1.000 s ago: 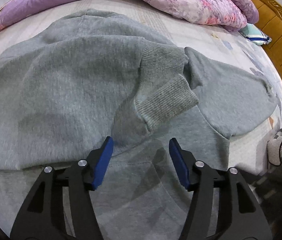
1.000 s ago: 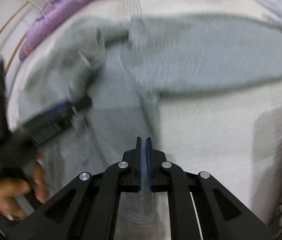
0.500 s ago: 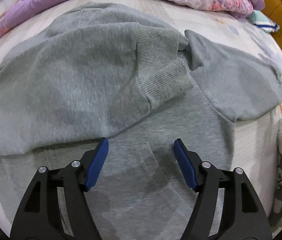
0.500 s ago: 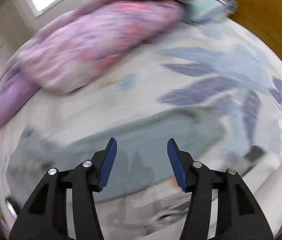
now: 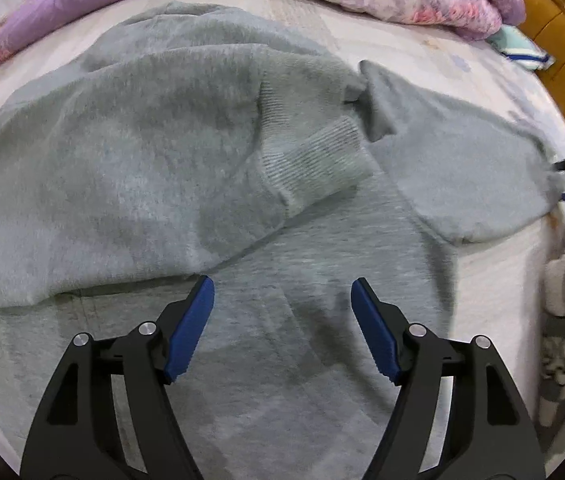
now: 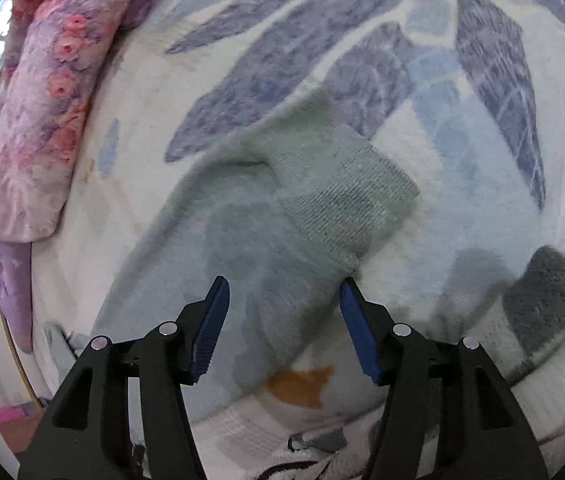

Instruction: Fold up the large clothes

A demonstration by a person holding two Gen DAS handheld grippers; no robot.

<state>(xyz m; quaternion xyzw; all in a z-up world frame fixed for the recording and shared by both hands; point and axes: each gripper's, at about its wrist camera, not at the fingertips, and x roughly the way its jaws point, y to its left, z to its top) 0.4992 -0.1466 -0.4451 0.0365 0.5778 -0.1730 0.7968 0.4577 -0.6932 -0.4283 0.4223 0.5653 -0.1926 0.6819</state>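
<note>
Grey sweatshirt [image 5: 130, 168], one, on bed; left gripper [image 5: 282, 328] and right gripper [image 6: 282, 328] jaws opening, empty.

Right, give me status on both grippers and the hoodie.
Left gripper opening, empty, over hoodie. Right gripper opening astride the flat sleeve, no grip. Nothing in the way.

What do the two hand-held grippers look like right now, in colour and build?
Both match: the left hand-held gripper and right hand-held gripper have black angular frames with cut-out openings, silver round pivot bolts, and blue ribbed pads on the fingers. No cables or sleeves show.
</note>
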